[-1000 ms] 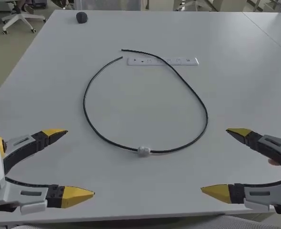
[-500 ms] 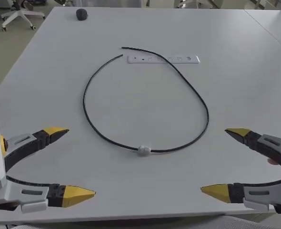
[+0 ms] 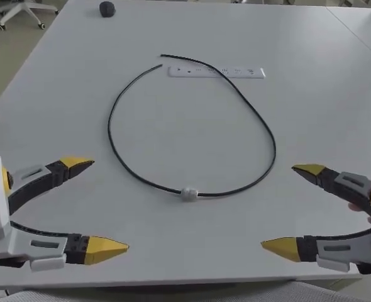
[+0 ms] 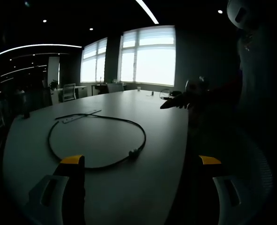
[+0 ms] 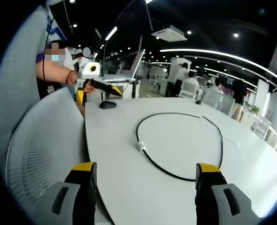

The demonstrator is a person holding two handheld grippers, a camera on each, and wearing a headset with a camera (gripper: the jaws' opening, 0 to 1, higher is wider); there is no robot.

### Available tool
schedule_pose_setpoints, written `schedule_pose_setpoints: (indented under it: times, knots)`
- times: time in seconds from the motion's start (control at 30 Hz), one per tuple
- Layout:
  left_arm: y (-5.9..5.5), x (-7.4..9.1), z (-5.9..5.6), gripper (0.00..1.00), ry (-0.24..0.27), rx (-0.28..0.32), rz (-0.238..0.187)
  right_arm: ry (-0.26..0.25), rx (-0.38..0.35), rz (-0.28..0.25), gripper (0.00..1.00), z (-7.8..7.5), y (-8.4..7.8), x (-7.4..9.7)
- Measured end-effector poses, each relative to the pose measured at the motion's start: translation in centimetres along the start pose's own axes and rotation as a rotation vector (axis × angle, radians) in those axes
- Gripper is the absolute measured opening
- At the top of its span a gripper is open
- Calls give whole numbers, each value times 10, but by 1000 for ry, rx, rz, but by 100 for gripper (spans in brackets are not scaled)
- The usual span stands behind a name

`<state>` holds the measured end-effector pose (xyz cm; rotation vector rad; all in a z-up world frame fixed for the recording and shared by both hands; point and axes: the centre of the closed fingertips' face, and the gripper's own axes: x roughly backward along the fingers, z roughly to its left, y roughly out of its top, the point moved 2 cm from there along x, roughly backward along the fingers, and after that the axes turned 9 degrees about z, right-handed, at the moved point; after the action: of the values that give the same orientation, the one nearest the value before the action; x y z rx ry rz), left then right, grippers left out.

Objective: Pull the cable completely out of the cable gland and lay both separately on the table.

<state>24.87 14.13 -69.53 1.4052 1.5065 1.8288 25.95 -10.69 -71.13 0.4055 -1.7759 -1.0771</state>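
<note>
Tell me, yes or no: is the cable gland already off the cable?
No, the white cable gland sits threaded on the black cable at the near side of its loop.

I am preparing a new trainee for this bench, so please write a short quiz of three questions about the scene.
1. True or false: the cable gland is already off the cable.
2. Choose: the left gripper and the right gripper are A) both open, B) both shut, C) shut on the cable.
3. Fill in: the cable's two ends lie near the white ____.
Key: 1 false, the gland sits on the loop; 2 A; 3 power strip.
</note>
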Motion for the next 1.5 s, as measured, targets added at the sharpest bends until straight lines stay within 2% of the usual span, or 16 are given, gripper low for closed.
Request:
schedule_pose_setpoints:
  times: [0.27, 0.37, 0.57, 0.77, 0.9, 1.03, 1.07, 1.27, 1.5]
  knots:
    - [-1, 1, 1, 99, 9, 1, 3, 25, 12, 18, 85, 5, 0, -7]
    - [0, 0, -1, 99, 12, -4, 3, 46, 34, 47, 79, 5, 1, -15]
    - [3, -1, -4, 98, 14, -8, -8, 86, 72, 76, 74, 5, 12, -31]
    - [5, 2, -2, 98, 36, -6, -24, 108, 103, 110, 69, 2, 16, -43]
    - [5, 3, 0, 97, 45, 5, -33, 126, 119, 151, 64, 3, 14, -53]
    - [3, 2, 1, 96, 47, 5, -30, 140, 128, 171, 55, 2, 13, -63]
    - [3, 2, 2, 96, 51, -2, -30, 156, 130, 175, 53, 3, 14, -66]
    - [4, 2, 3, 96, 47, 3, -34, 168, 129, 195, 53, 3, 16, -81]
    - [3, 0, 3, 96, 47, 3, -36, 184, 133, 236, 44, 4, 18, -101]
